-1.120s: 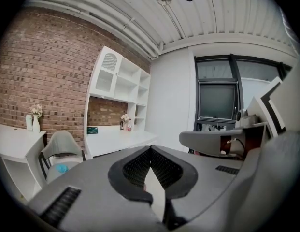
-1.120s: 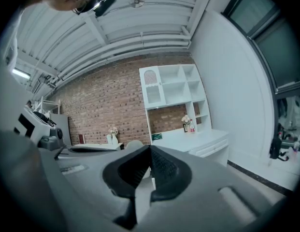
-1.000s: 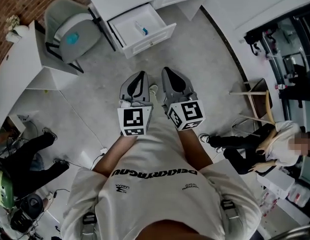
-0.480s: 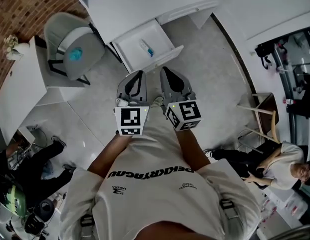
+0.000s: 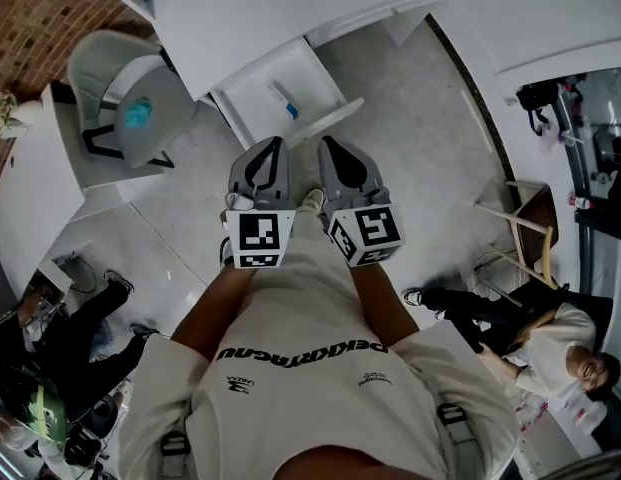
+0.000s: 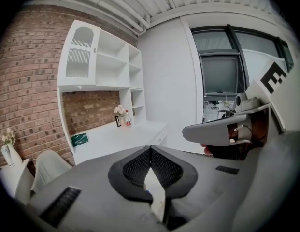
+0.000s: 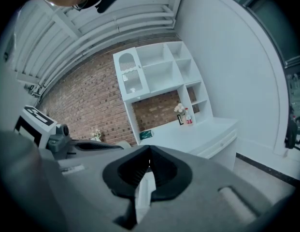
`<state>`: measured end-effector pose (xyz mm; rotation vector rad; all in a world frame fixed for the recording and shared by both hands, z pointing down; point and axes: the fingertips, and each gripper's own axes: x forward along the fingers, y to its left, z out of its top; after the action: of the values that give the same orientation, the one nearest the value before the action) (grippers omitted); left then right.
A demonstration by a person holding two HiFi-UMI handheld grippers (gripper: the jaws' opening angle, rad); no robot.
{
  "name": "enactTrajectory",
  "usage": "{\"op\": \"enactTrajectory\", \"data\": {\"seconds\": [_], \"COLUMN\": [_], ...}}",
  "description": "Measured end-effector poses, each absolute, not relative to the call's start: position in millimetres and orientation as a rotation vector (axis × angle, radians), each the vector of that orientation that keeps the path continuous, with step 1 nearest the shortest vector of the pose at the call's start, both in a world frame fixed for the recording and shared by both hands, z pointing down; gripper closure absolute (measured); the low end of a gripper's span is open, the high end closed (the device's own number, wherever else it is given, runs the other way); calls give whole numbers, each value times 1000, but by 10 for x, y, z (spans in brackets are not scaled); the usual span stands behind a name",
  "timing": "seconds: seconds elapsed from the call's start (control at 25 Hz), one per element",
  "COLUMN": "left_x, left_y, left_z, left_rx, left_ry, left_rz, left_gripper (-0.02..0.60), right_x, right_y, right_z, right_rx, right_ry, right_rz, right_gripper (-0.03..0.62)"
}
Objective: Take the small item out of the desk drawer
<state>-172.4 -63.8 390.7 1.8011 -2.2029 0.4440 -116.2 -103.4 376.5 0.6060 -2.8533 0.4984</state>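
In the head view the white desk drawer (image 5: 328,118) stands pulled open just beyond both grippers. Inside it lies a small white and blue item (image 5: 283,98). My left gripper (image 5: 273,145) and right gripper (image 5: 326,142) are held side by side at waist height, pointing toward the drawer, short of it and above the floor. In the left gripper view the jaws (image 6: 150,149) meet at the tips with nothing between them. The right gripper view shows its jaws (image 7: 150,149) closed and empty too.
A grey chair (image 5: 125,93) stands left of the drawer by the white desk (image 5: 240,28). One person sits on the floor at right (image 5: 530,323), another at left (image 5: 50,358). A wooden stool (image 5: 520,218) is at right. Shelves (image 7: 159,76) rise over the desk against brick.
The drawer and desk have drawn nearer to the gripper tips in the head view as the person steps forward. Both grippers stay shut and side by side.
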Motion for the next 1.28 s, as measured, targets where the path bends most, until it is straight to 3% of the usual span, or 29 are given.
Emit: {"op": "enactTrajectory", "data": {"seconds": [0.72,1.28], "left_x": [-2203,-2382], "left_y": [-1260,-1646], "left_z": [5026,6115], "left_rx": [1970,2221], "left_ry": [-1796,-1250], "left_rz": [824,1259], "left_gripper": [582,489], "right_x": [-1431,-1529], "right_y": [-1346,-1504], "right_z": [4596,5155], "right_rx": [841,1091], "right_ry": [-2629,-2459], "right_rz": [639,766], "right_gripper": [594,594]}}
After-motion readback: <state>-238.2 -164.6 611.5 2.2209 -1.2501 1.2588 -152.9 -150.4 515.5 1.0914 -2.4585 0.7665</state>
